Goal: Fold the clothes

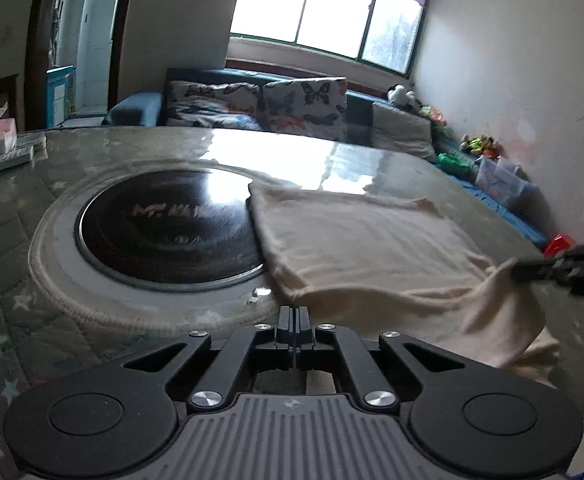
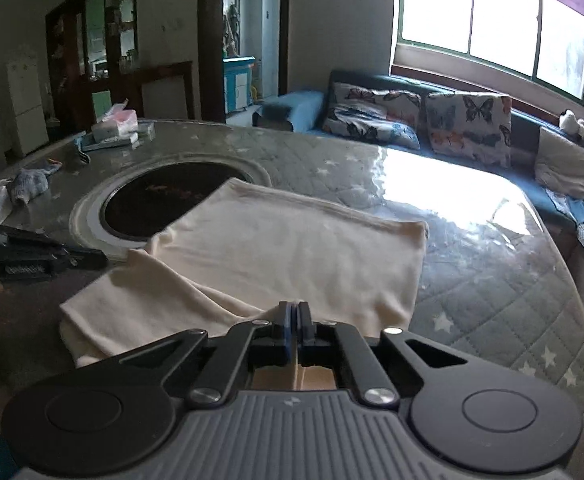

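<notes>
While the quilted grey-green star-print table cover under its clear glossy sheet spreads across both views, the cream knit garment lies flat on it, already doubled over, its long axis running from the near edge towards the blue sofa with butterfly cushions. One far corner of the cloth overlaps the round black glass hob plate sunk into the table.

Both near corners are what the coming fold turns on, as I judge it. The right gripper sits directly at the near hem, jaws pressed together with a ridge of cream cloth bunched up into them, so it has that edge pinched. The left gripper is also fully closed at the garment's near left corner; its tips meet the fabric edge, but whether cloth is actually caught between them I cannot tell. The garment stretches away ahead of both.

A pink tissue pack and a crumpled blue-grey cloth lie well apart to the left; nothing blocks the path forward.
</notes>
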The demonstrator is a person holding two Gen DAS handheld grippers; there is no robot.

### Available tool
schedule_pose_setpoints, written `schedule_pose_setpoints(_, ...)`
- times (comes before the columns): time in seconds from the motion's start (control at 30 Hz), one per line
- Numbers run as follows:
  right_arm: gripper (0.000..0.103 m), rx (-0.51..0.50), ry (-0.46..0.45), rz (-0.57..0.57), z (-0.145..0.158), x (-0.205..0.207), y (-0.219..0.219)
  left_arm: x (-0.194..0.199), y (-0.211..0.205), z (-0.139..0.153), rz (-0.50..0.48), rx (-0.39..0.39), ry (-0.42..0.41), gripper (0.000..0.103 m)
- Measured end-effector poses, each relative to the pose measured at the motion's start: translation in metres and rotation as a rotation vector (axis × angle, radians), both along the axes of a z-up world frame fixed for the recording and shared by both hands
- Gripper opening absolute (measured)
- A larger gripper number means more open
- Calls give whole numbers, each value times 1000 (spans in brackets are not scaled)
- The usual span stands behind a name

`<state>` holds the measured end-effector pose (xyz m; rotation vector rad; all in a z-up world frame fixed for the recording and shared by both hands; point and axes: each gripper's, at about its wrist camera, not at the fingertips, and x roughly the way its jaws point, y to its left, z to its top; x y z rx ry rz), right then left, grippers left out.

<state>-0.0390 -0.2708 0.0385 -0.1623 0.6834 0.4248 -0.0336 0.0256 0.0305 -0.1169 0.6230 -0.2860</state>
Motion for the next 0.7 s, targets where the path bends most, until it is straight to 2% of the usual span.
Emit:
schedule_pose_setpoints(0.1, 2, -7, 27, -14, -10, 1, -3, 5, -6, 6, -48, 5, -21, 11)
schedule_pose_setpoints(0.17, 2, 0, 33, -19, -11, 0, -5, 10, -13, 5, -53, 38, -26, 28)
schedule_pose_setpoints(0.2, 2, 3, 33, -22, -11, -1, -6, 13, -16, 3, -52, 49, -22, 29)
schedule_pose_setpoints(0.4, 2, 5, 29, -12, -10, 0, -7, 25, -22, -8, -54, 54, 10, 27)
schedule_pose_setpoints(0.43, 2, 6, 27, -11, -10, 0, -6, 26, -21, -9, -55, 46, 11, 16)
schedule_pose_setpoints(0.47, 2, 8, 25, -10, -9, 1, -6, 27, -20, -9, -55, 40, 11, 10)
schedule_pose_setpoints(0.7, 2, 45, -51, -29, 9, -5, -8, 20, -3, -7, 12, 4, -18, 7)
